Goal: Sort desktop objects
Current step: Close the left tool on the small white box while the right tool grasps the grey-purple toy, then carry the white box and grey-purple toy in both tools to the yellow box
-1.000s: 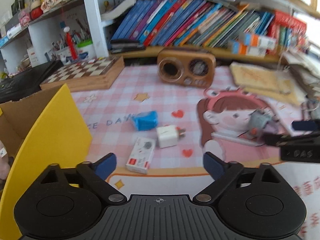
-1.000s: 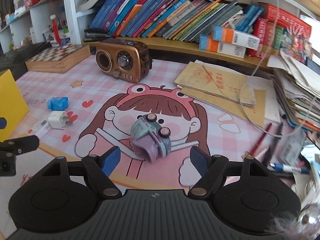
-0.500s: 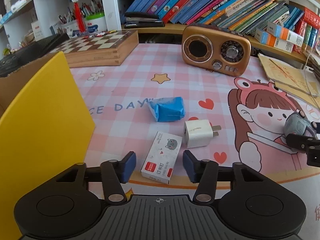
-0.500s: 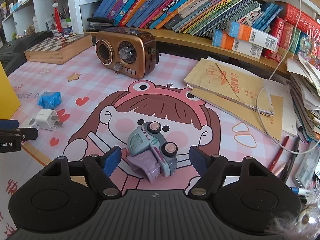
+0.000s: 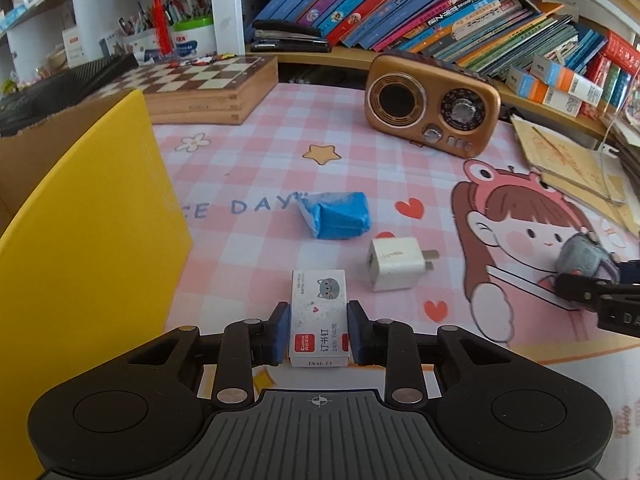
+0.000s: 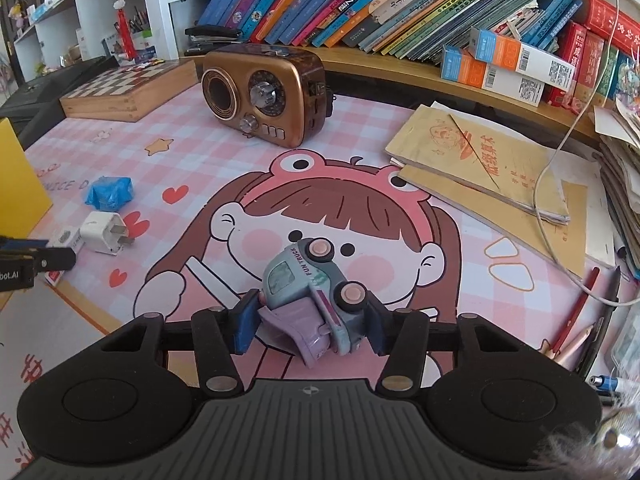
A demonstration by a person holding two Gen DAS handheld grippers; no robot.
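Observation:
My left gripper (image 5: 318, 330) is shut on a small white staple box (image 5: 318, 304) with a cat print, which lies on the pink checked mat (image 5: 248, 280). In the right wrist view my right gripper (image 6: 310, 322) is closing its jaws around a grey and purple toy truck (image 6: 308, 278) lying on its side; both pads touch it. A white charger plug (image 5: 394, 264) and a blue wrapped packet (image 5: 336, 216) lie just beyond the staple box. The right gripper's fingers (image 5: 588, 296) show at the right edge of the left wrist view.
A yellow-walled cardboard box (image 5: 92, 240) stands close on the left. A brown retro radio (image 5: 432, 108) and a wooden chessboard (image 5: 200, 84) sit at the back under a bookshelf. Yellow notebooks (image 6: 480, 160), a white cable and pens (image 6: 576, 320) crowd the right side.
The left gripper came forward and down over the staple box and shut on it. The right gripper dropped slightly and narrowed its jaws onto the toy truck.

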